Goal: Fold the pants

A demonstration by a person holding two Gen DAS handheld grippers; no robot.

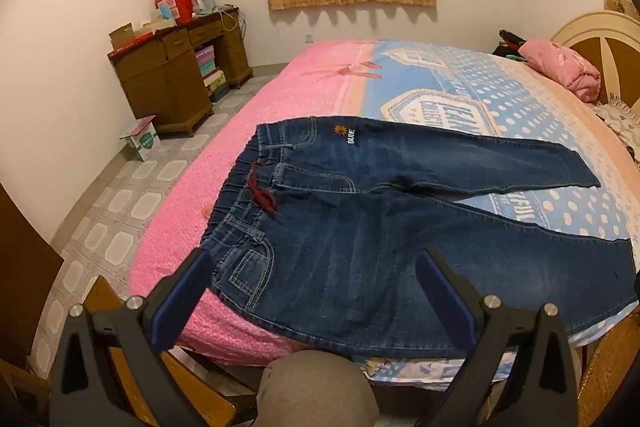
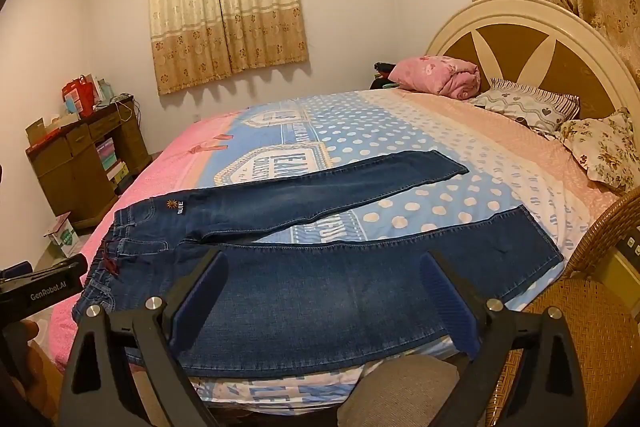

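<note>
The dark blue denim pants [image 1: 400, 227] lay flat on the pink-and-blue patterned bed [image 1: 248, 131], legs splayed toward the cream arched headboard [image 2: 532, 39]. Left gripper [image 1: 316, 291] hovered spread near the waistband, right gripper [image 2: 324, 295] spread over the near leg. Best bet: pinch waist and hem together, swing that leg squarely across.

the near edge of the jeans [image 2: 320, 307] hides behind both grippers' fingers; desk clutter [image 1: 176, 3] unreadably small.
</note>
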